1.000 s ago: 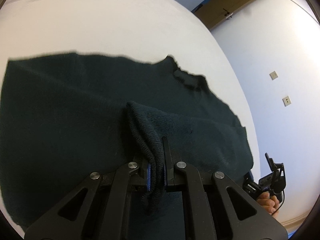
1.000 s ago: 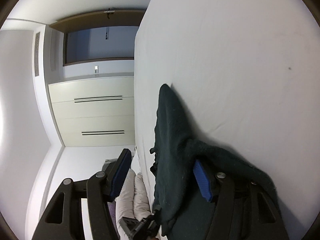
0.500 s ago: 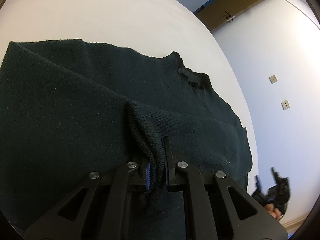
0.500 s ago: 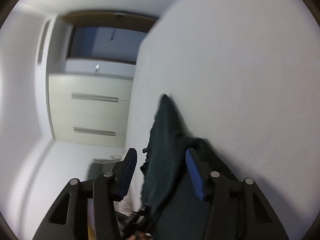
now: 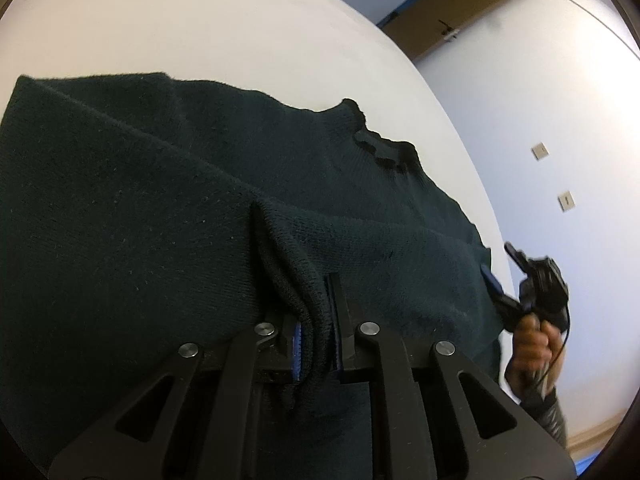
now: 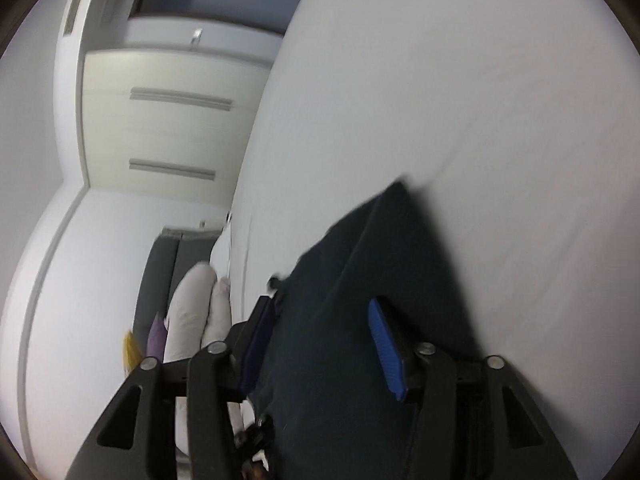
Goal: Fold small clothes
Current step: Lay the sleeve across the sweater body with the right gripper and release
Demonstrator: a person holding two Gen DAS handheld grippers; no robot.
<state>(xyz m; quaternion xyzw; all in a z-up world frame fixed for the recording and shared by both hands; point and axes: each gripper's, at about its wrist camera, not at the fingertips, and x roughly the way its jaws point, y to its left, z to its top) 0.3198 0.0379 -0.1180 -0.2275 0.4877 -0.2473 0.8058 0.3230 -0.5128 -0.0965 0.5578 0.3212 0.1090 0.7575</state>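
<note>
A dark green knit sweater (image 5: 160, 220) lies spread on the white bed (image 5: 200, 20), its collar (image 5: 384, 148) toward the far right. My left gripper (image 5: 316, 304) pinches a raised fold of the sweater's near edge, and its jaws are easing open with the knit still pressed between the pads. At the sweater's right edge a hand holds my right gripper (image 5: 496, 284). In the right wrist view the sweater (image 6: 360, 280) runs between the blue pads of the right gripper (image 6: 320, 340). Those jaws are closing, with a gap still left at the right pad.
The bed (image 6: 480, 100) stretches far beyond the sweater. Past its left side stand a cream wardrobe (image 6: 160, 120), white pillows (image 6: 192, 312) and a grey headboard (image 6: 160, 272). A brown door (image 5: 440, 20) and wall sockets (image 5: 540, 150) are on the far wall.
The sweater's far edge has slid farther up the bed. The right gripper has rolled and moved along the sweater's edge. Cloth that draped over its right finger now lies between narrower fingers.
</note>
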